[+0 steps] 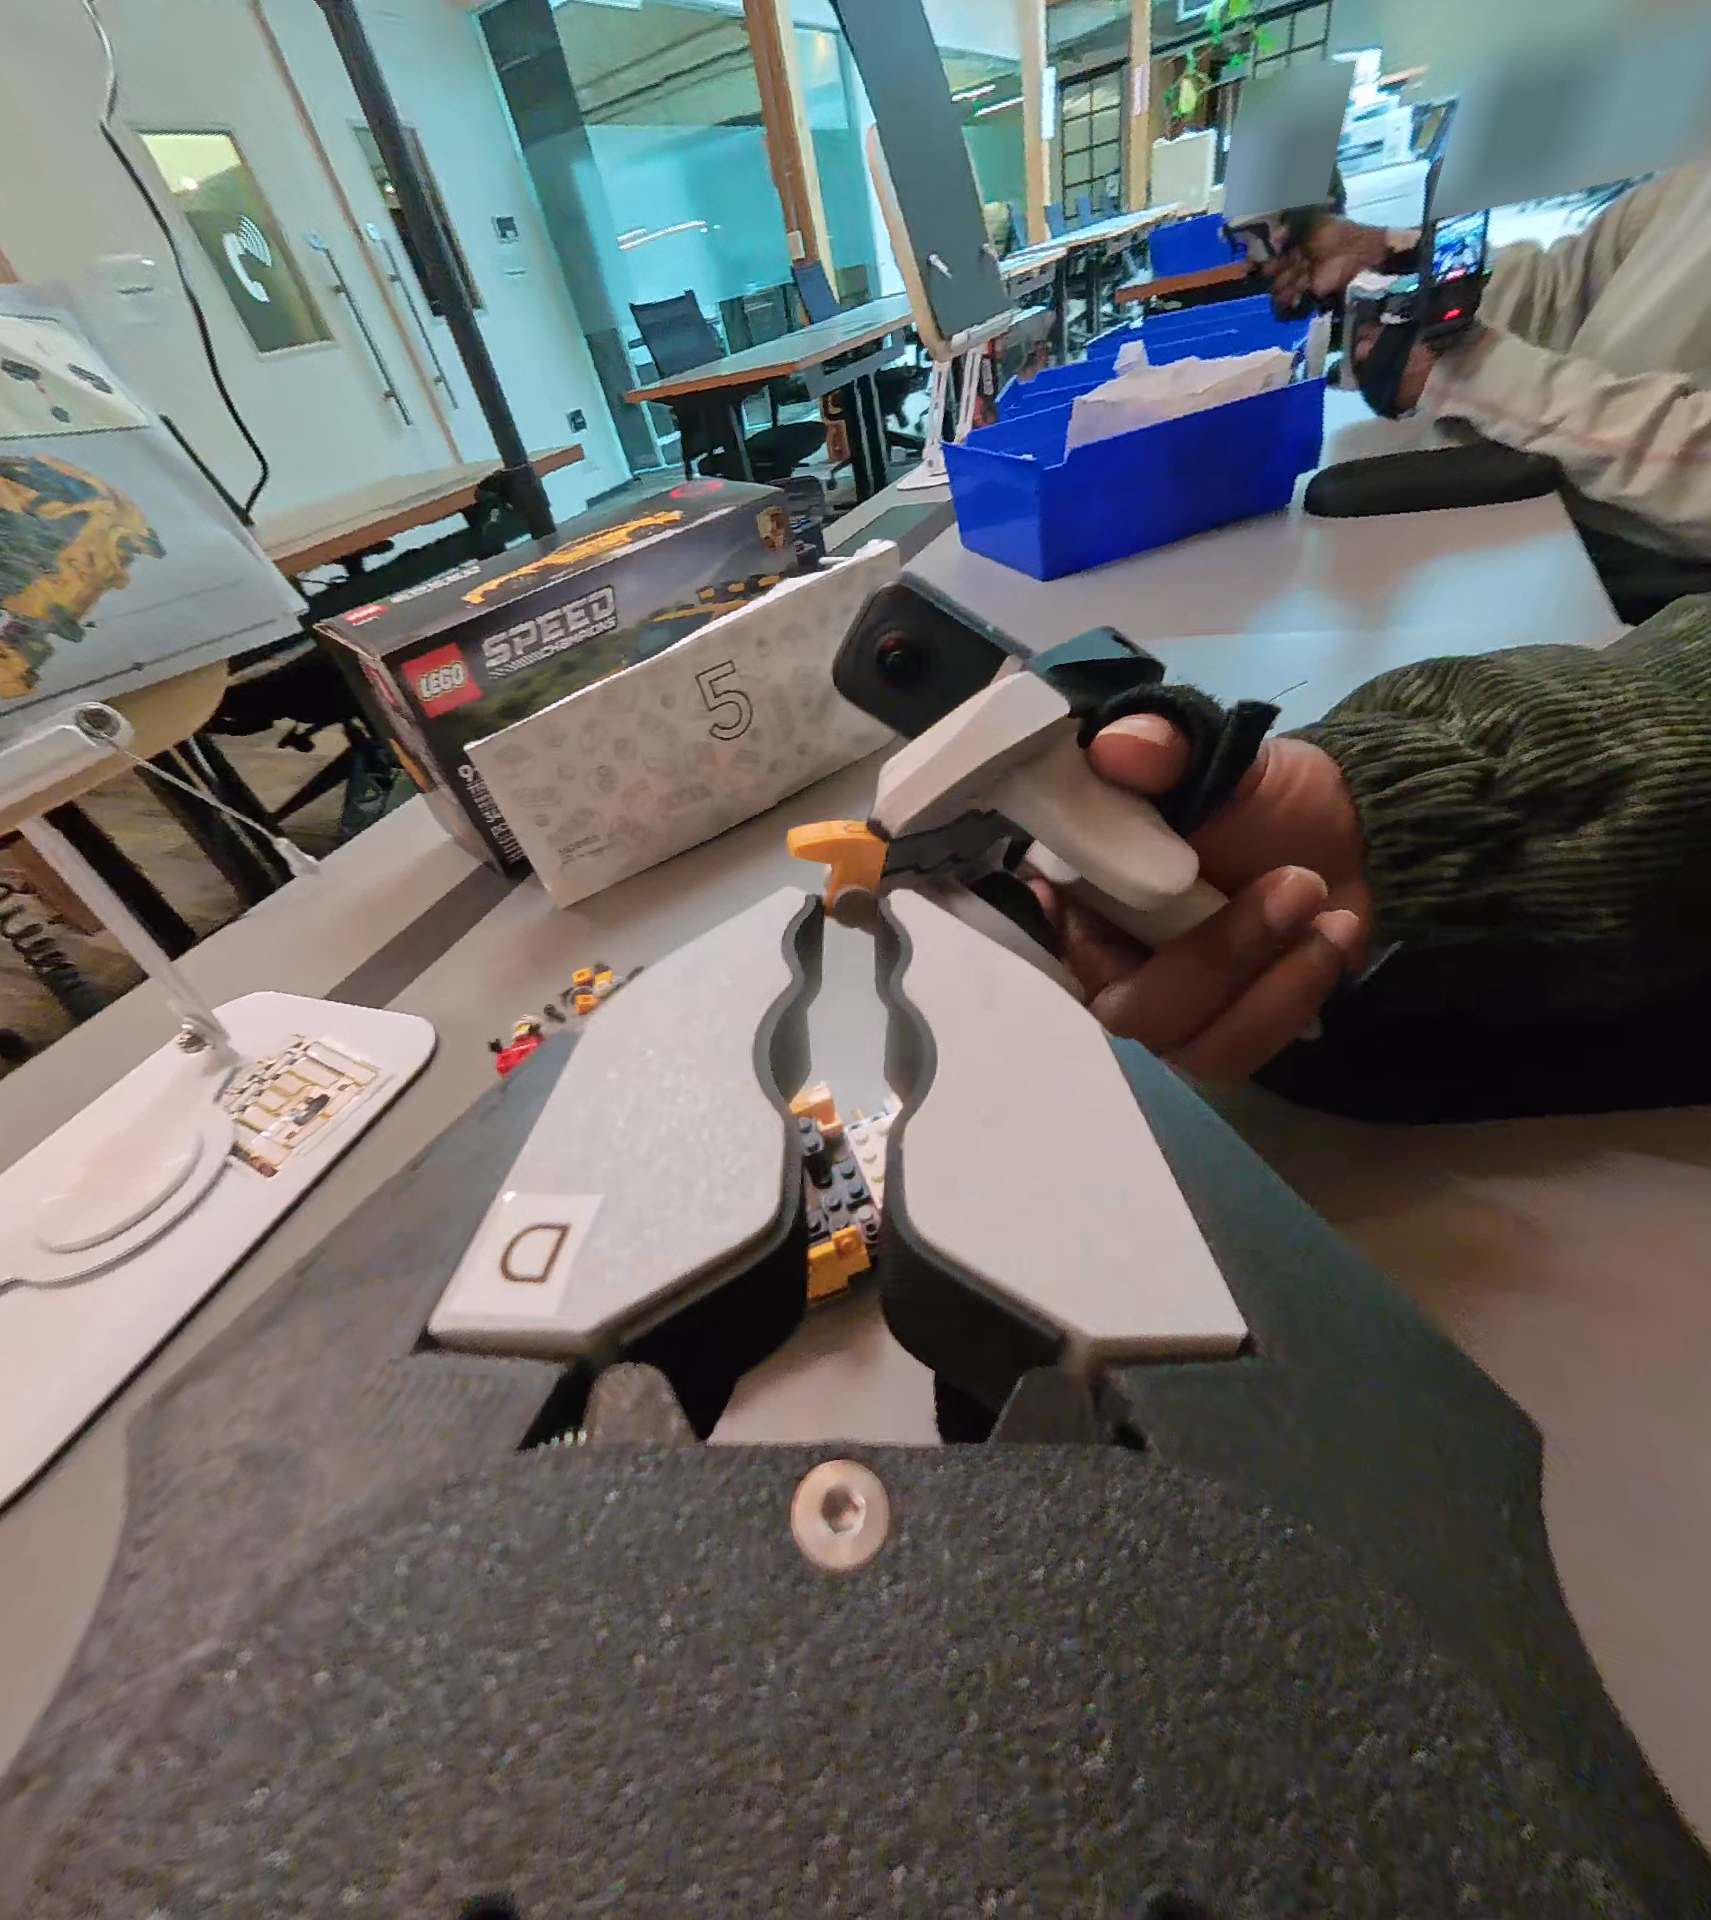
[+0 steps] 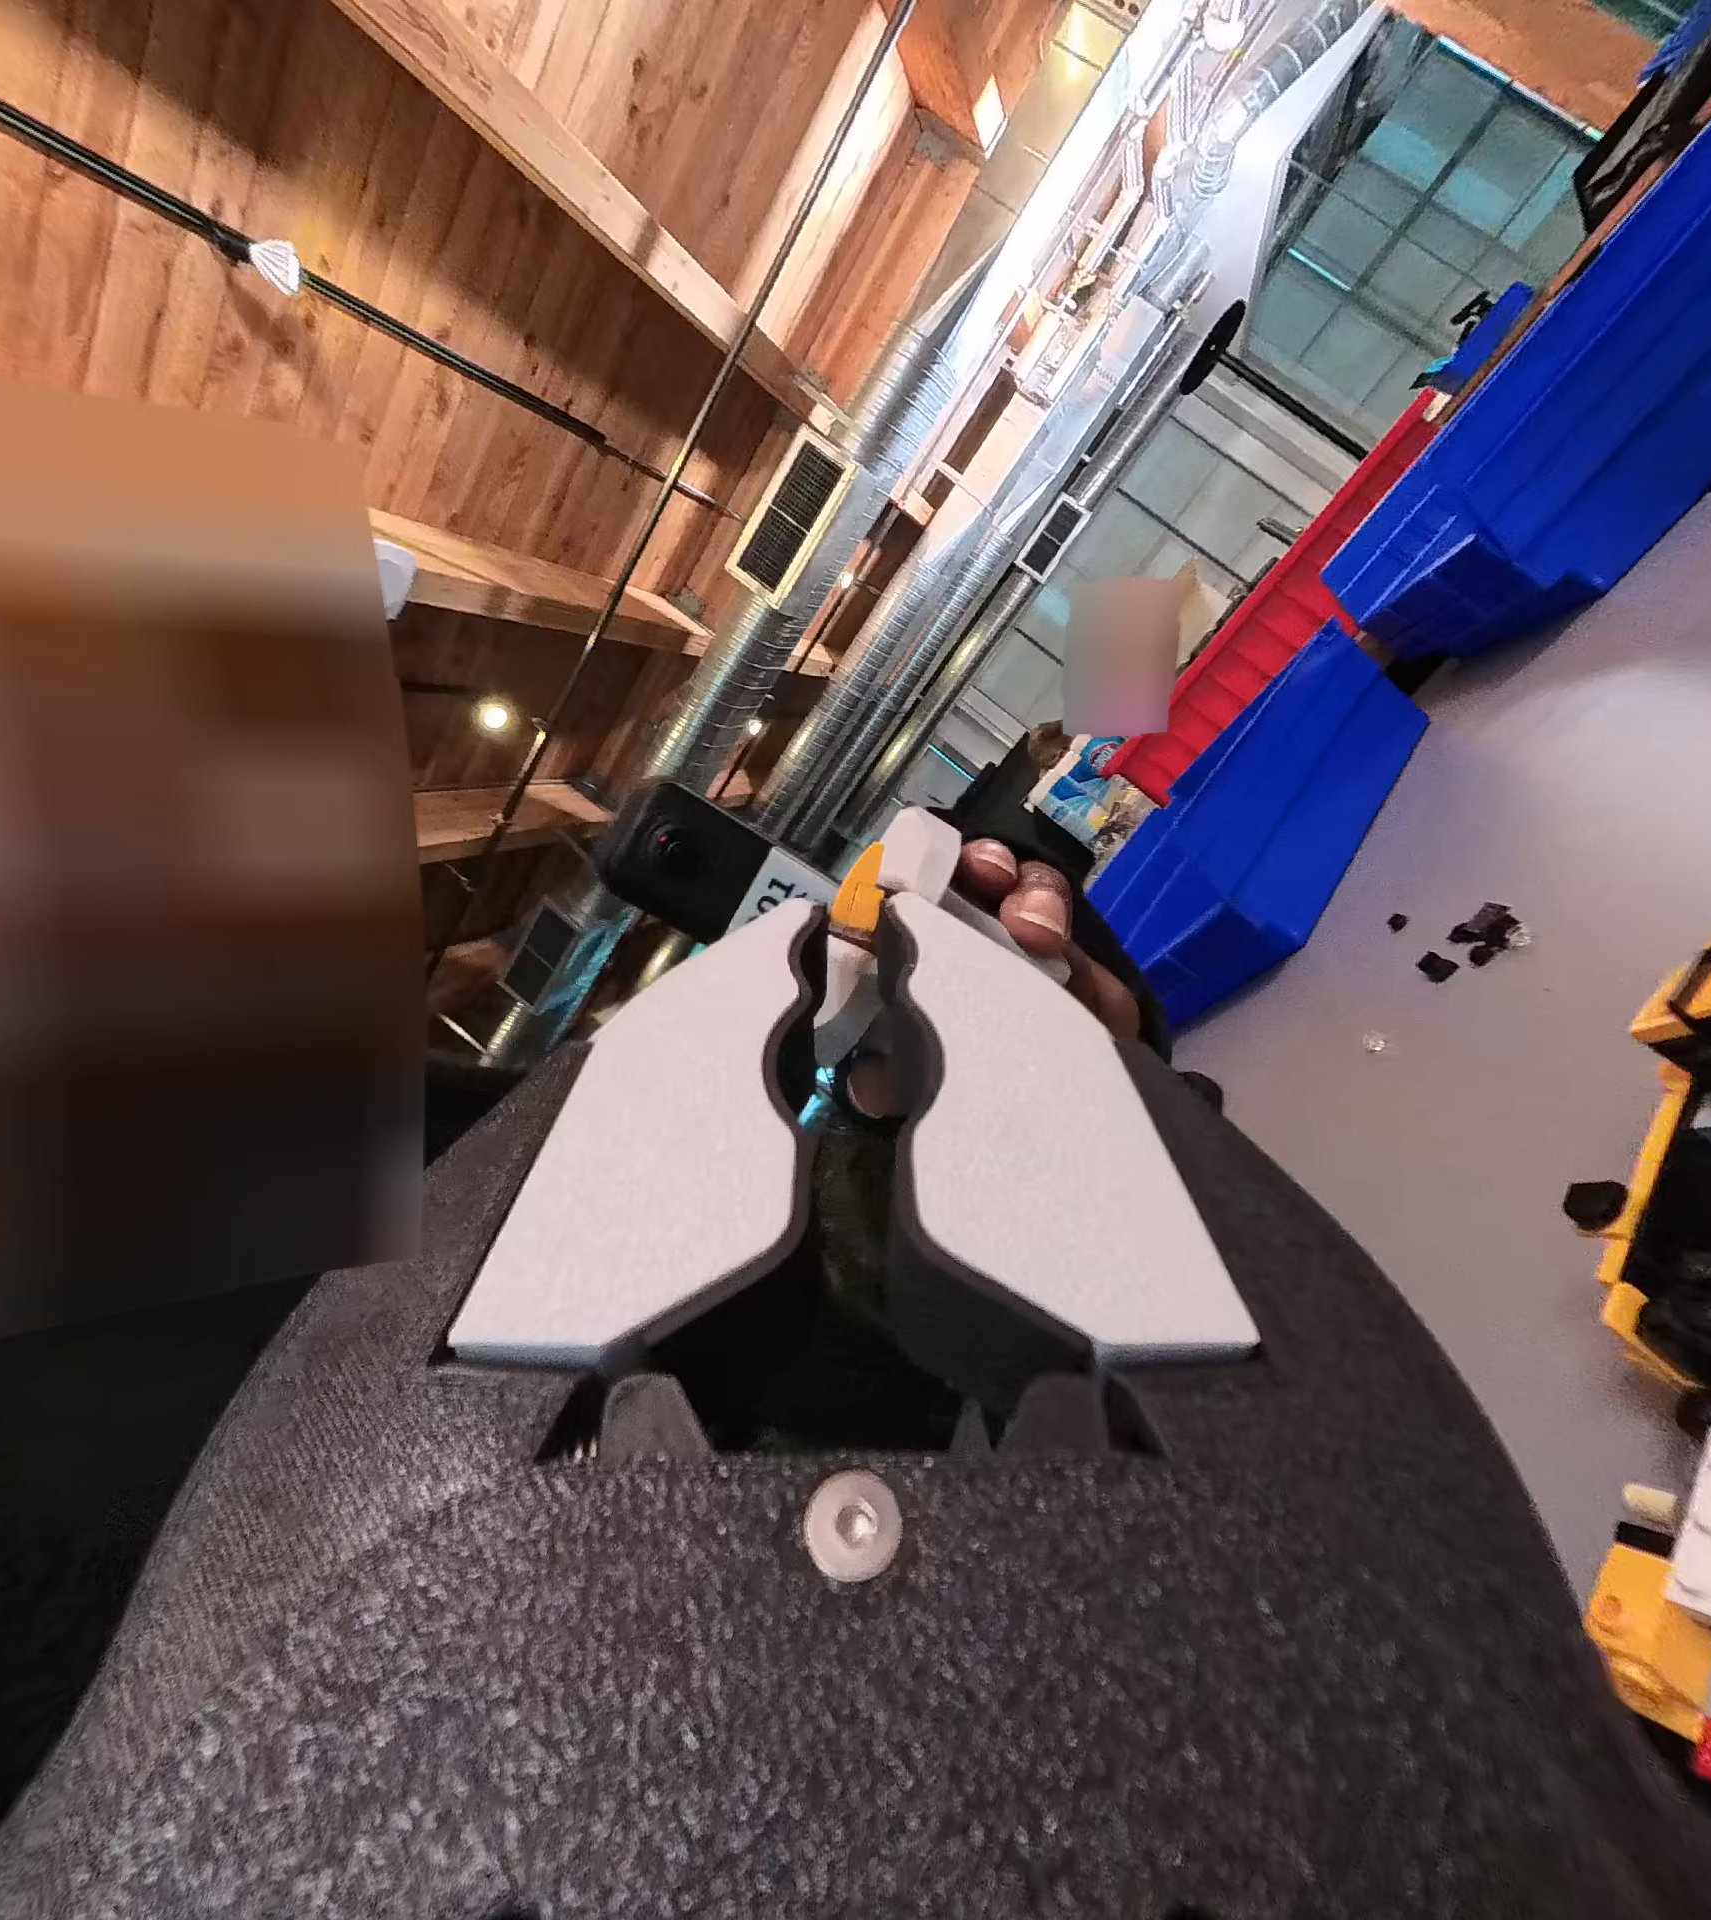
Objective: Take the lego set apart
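Pinching yellow piece (image 1: 835, 847), both grippers, L (image 1: 849, 909), R (image 2: 851, 928)

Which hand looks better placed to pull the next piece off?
Probably right: the right tongs pinch the small orange piece, while the left tongs appear to clamp the yellow-grey lego chunk steady.
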Motion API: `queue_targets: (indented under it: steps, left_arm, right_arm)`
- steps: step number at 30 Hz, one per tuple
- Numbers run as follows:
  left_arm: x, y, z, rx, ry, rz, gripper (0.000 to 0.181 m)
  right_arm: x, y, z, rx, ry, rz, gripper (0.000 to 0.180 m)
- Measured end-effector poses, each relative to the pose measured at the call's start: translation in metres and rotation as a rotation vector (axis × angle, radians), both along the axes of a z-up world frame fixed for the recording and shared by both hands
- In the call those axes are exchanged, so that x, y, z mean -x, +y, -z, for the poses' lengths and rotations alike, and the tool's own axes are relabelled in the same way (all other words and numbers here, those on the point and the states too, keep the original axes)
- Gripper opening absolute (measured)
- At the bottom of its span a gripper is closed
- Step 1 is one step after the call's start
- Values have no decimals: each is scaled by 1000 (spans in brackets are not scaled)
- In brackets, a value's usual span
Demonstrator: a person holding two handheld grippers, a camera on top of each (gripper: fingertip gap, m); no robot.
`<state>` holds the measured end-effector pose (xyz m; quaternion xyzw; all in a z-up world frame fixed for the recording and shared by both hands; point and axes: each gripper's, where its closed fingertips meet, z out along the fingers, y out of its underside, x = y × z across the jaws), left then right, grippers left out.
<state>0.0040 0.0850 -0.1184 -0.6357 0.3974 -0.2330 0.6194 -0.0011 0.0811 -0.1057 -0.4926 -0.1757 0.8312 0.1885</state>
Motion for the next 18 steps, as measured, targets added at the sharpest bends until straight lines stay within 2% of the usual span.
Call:
queue_targets:
  steps: [1,18]
  left_arm:
    - [1,0,0,-11,8,-9,9]
    - [8,6,11,-8,50,-52,7]
  right_arm:
    - [1,0,1,-17,-13,12,9]
    - [7,6,10,-59,-86,102,9]
